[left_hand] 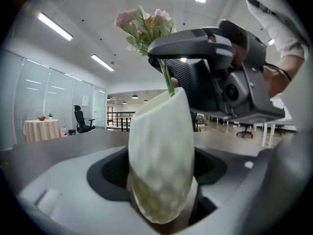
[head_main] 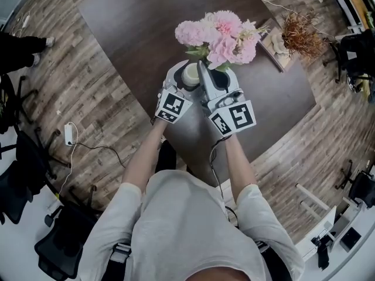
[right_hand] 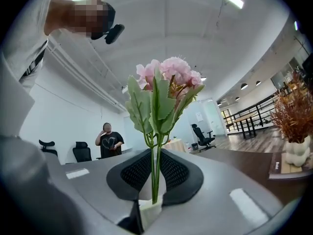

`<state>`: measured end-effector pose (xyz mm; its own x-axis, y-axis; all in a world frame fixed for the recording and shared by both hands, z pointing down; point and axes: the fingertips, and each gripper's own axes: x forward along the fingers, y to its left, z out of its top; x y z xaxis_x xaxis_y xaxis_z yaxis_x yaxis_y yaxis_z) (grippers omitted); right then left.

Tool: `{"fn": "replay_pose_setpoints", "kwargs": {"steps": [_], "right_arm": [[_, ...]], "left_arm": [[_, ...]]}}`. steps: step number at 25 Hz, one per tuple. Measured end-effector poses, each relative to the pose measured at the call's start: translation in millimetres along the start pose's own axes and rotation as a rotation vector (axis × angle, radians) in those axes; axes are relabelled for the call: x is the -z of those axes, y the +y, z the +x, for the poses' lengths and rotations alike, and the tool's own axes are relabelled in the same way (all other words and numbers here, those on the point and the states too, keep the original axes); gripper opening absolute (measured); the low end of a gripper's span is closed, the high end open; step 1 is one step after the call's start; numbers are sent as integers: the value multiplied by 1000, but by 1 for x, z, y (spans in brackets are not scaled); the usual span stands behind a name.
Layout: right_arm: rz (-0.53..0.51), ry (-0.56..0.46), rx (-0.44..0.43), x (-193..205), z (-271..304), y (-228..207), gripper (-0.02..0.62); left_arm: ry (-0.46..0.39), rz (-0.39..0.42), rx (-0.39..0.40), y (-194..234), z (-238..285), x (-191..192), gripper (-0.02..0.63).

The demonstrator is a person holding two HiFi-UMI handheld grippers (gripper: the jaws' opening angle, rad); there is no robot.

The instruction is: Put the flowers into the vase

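We had the cream dimpled ceramic vase (left_hand: 159, 151) clamped in the left gripper (head_main: 186, 82). The bunch of pink flowers on green stems (right_hand: 166, 80) stood in its mouth, blooms at one o'clock of the rim. The right gripper (right_hand: 155, 180) sat narrow, loose around the stems. Insertion looked nearly done. Next up, we reckoned: back the right one off without dragging the bunch out.

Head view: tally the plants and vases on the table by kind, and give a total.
Pink flower bunch: 1
Dried brown bunch: 1
Vases: 2, the cream vase and the white knobbly vase
Total: 4
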<state>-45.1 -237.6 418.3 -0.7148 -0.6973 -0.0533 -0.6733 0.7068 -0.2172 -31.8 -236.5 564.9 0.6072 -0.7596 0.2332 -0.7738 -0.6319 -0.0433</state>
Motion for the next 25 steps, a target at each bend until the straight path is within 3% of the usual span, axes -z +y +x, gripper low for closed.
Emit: {"fn": "replay_pose_setpoints", "kwargs": {"steps": [5, 8, 13, 17, 20, 25], "right_arm": [[-69, 59, 32, 23, -11, 5, 69], [-132, 116, 38, 39, -14, 10, 144], [-184, 141, 82, 50, -19, 12, 210], [-295, 177, 114, 60, -23, 13, 278], [-220, 184, 188, 66, -27, 3, 304], [-129, 219, 179, 87, -31, -6, 311]], "left_arm": [[-2, 2, -3, 1, 1, 0, 356], [-2, 4, -4, 0, 1, 0, 356], [2, 10, -3, -1, 0, 1, 356], [-13, 7, -2, 0, 1, -1, 356], [-16, 13, -3, 0, 1, -1, 356], [-15, 13, -13, 2, 0, 0, 357]]}}
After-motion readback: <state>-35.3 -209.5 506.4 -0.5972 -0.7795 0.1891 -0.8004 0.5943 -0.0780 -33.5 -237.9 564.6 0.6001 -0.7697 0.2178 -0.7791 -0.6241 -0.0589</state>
